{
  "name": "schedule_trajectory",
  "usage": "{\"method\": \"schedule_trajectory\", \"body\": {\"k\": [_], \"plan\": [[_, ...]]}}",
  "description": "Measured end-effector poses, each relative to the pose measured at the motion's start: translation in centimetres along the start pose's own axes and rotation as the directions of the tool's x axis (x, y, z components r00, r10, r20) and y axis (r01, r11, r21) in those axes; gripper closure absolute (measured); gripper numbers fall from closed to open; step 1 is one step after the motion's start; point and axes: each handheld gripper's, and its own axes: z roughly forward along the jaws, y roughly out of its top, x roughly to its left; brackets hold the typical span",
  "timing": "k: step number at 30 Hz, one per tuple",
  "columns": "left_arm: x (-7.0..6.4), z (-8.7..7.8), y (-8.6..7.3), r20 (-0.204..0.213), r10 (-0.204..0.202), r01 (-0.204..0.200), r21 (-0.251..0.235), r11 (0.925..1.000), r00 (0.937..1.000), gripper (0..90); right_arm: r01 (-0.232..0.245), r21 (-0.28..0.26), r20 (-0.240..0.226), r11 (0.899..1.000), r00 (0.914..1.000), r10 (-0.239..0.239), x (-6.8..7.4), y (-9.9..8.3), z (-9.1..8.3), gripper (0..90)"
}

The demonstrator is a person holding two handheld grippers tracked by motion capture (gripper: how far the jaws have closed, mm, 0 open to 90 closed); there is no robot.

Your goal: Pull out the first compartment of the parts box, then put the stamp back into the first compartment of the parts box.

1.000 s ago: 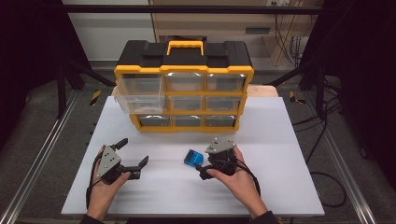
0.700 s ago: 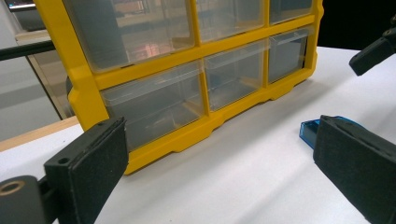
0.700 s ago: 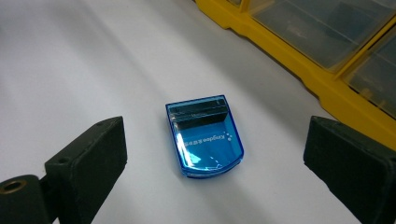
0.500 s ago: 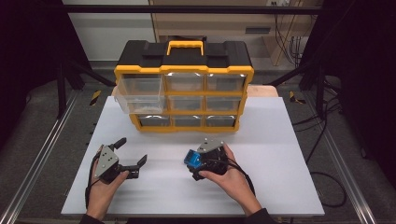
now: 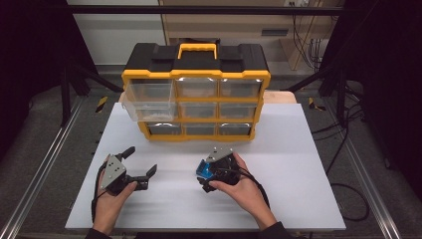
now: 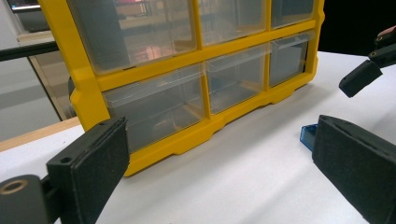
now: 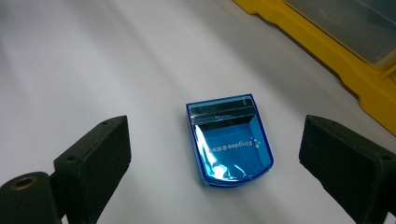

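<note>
The blue plastic case (image 7: 229, 140) lay flat on the white bench (image 5: 298, 149), not yet grasped, between the wide-open fingers of the right gripper (image 7: 224, 154), while the left gripper (image 5: 139, 167) waited open and empty, and the organiser's top-left drawer (image 5: 147, 99) stood pulled out

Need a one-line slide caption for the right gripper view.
Open right gripper poised over a small blue transparent case lying on the white table.
</note>
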Motion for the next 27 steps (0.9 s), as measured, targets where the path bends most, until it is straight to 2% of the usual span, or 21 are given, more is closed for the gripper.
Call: {"method": "schedule_trajectory", "body": {"k": [9, 17, 21, 22, 27], "plan": [[0.1, 0.2, -0.2, 0.003, -0.007, 0.007, 0.003, 1.0, 1.0, 3.8, -0.011, 0.034, -0.001, 0.999, 0.9999, 0.011, -0.5, -0.1, 0.7, 10.5], [-0.1, 0.3, -0.3, 0.011, -0.009, 0.009, 0.007, 0.9999, 0.9999, 3.8, -0.043, 0.042, -0.001, 0.998, 0.9991, 0.043, -1.0, -0.2, 0.9, 9.6], [-0.2, 0.4, -0.3, 0.014, -0.004, 0.004, 0.012, 0.9999, 0.9999, 3.8, -0.036, 0.048, 0.0, 0.998, 0.9993, 0.036, -0.9, -0.3, 1.0, 11.8], [-0.1, 0.5, -0.3, 0.015, -0.009, 0.008, 0.01, 0.9999, 0.9999, 3.8, -0.032, 0.047, -0.012, 0.998, 0.9994, 0.032, -1.0, -0.3, 1.1, 15.0], [-0.1, 0.5, -0.3, 0.017, -0.01, 0.01, 0.009, 0.9999, 0.9998, 3.8, -0.021, 0.067, -0.026, 0.998, 0.9994, 0.022, -1.4, -0.4, 1.8, 18.0]]}}
